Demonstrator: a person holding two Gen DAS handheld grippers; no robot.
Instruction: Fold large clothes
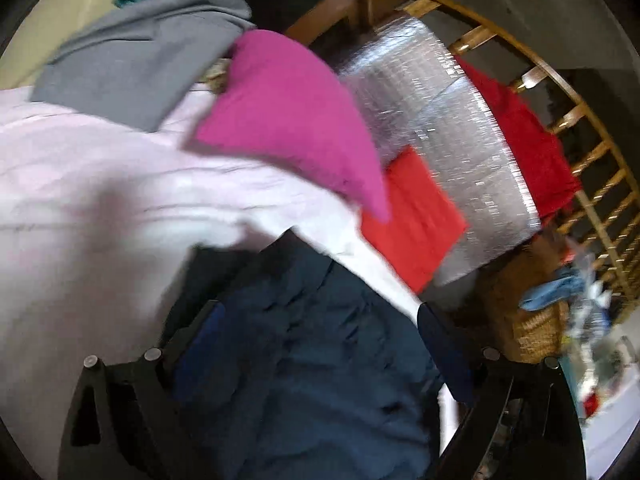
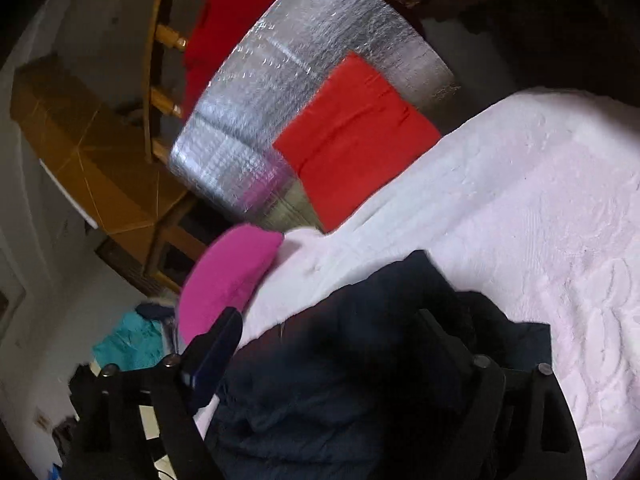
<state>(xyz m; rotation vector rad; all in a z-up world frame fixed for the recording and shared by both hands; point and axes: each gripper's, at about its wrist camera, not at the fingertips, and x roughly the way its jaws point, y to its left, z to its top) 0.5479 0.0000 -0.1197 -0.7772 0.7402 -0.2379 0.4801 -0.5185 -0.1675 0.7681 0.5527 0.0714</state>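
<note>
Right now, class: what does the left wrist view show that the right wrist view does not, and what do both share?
Only the left wrist view shows a grey garment and a wicker basket. Only the right wrist view shows the tiled brown surface beside the chair. Both share the dark navy garment between each gripper's fingers, the pale pink blanket, magenta pillow, folded red cloth and silver foil mat.

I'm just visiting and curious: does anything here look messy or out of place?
Mostly the dark navy garment: it lies crumpled on the pale pink blanket, not yet folded. A red cloth sits askew, half on the silver foil mat.
</note>
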